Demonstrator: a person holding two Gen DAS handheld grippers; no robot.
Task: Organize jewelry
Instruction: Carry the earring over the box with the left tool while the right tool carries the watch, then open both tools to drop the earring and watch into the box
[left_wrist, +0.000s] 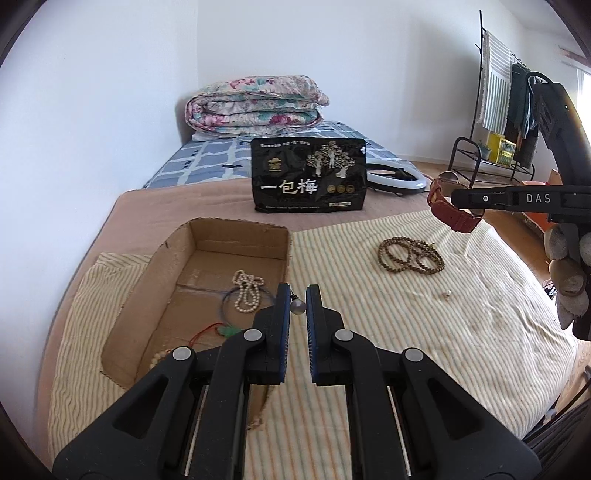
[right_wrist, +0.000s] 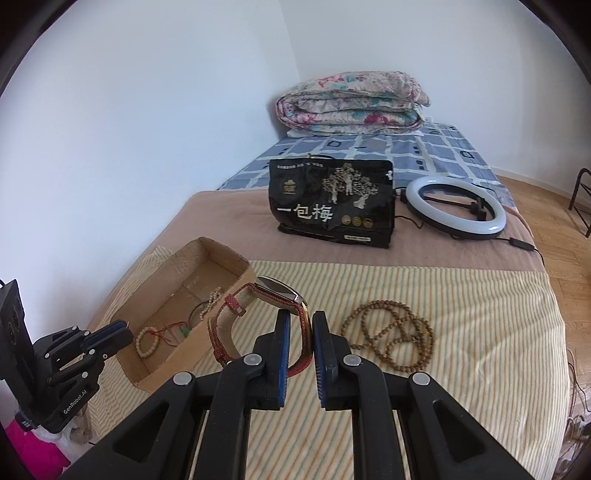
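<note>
- nearest in the right wrist view: right gripper (right_wrist: 301, 325), jaws pinched on the red strap of the watch (right_wrist: 258, 314), carried clear above the striped cloth (right_wrist: 461, 369).
- watch case up and far of the pads, strap looping down and left, long axis slanting from near-right to far-left, toward the cardboard box (right_wrist: 242, 271).
- box just left of the watch, open on top; right wall between watch and box floor, so, as a judgement, a short carry left and over that rim before letting go.
- inside the box already: pale bead bracelet (right_wrist: 147, 341) near, red cord with green piece (right_wrist: 177, 330) mid, pearl strand (right_wrist: 210, 301) farther; free floor at the far end.
- left gripper (left_wrist: 298, 295) low over the box's near-right corner, jaws a little apart, small grey bead (left_wrist: 298, 307) seen between the pads; cannot tell whether pinched or merely behind them.
- right hand nearer to the watch, left nearer to the box; likely crowding at the near-right rim if both go in together.
- on the cloth, right of the watch: brown bead necklace (right_wrist: 391, 339) coiled loosely, well apart from the box, still to be stowed.
- tiny pale bit (left_wrist: 447, 294) loose on the cloth; kind unclear.
- farther: black snack bag (right_wrist: 334, 203) upright, ring light (right_wrist: 456, 206) flat to its right, both clear of the path.
- farthest: folded floral quilt (right_wrist: 351, 103) by the wall.
</note>
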